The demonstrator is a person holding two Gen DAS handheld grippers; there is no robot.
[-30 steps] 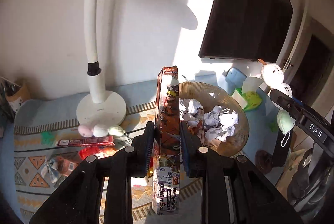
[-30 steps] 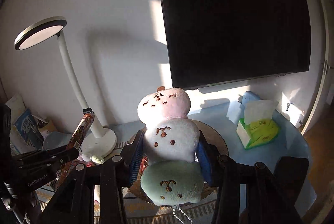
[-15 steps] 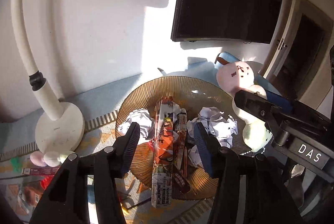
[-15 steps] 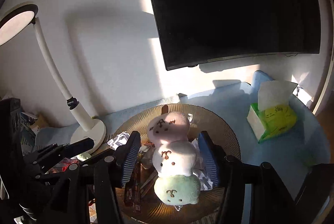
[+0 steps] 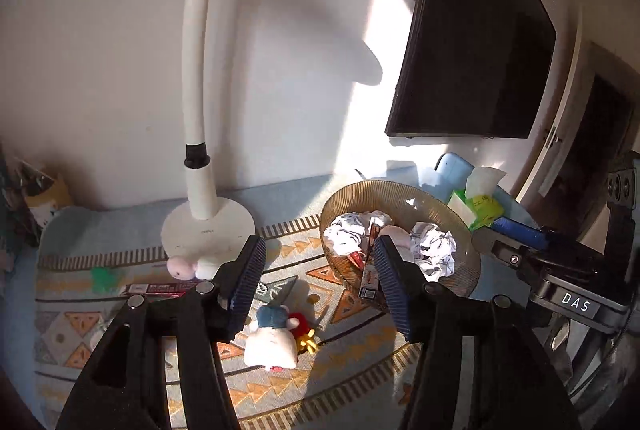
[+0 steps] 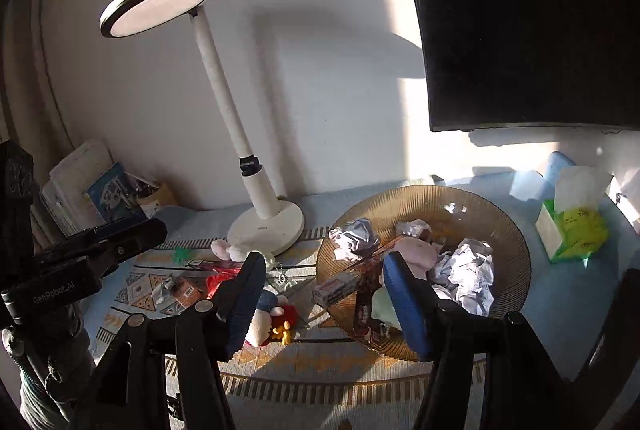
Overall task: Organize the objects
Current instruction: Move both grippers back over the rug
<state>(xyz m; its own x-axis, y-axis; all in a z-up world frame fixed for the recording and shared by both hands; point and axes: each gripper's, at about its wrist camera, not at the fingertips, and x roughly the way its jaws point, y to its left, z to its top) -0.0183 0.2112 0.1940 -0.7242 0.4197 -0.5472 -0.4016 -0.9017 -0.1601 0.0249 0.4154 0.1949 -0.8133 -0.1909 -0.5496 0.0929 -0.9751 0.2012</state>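
A ribbed amber bowl (image 5: 436,197) (image 6: 508,226) holds crumpled paper balls (image 5: 346,238) (image 6: 470,270), the printed snack box (image 5: 370,270) (image 6: 336,286) and the pink, white and green plush (image 6: 416,252). My left gripper (image 5: 320,282) is open and empty, left of the bowl above the patterned mat (image 5: 340,370). My right gripper (image 6: 320,294) is open and empty, at the bowl's near-left rim. A small white plush with blue and red (image 5: 272,340) (image 6: 272,318) lies on the mat between the fingers.
A white desk lamp (image 5: 200,133) (image 6: 256,189) stands behind the mat. Small pastel plushes (image 5: 184,266), a red flat packet (image 5: 156,288) and a small box (image 6: 184,288) lie left. A green tissue pack (image 6: 572,226) sits right. A dark monitor (image 6: 532,17) hangs behind.
Both grippers opened, released the snack box and the stacked plush into the bowl, then pulled back and left. They are now empty.
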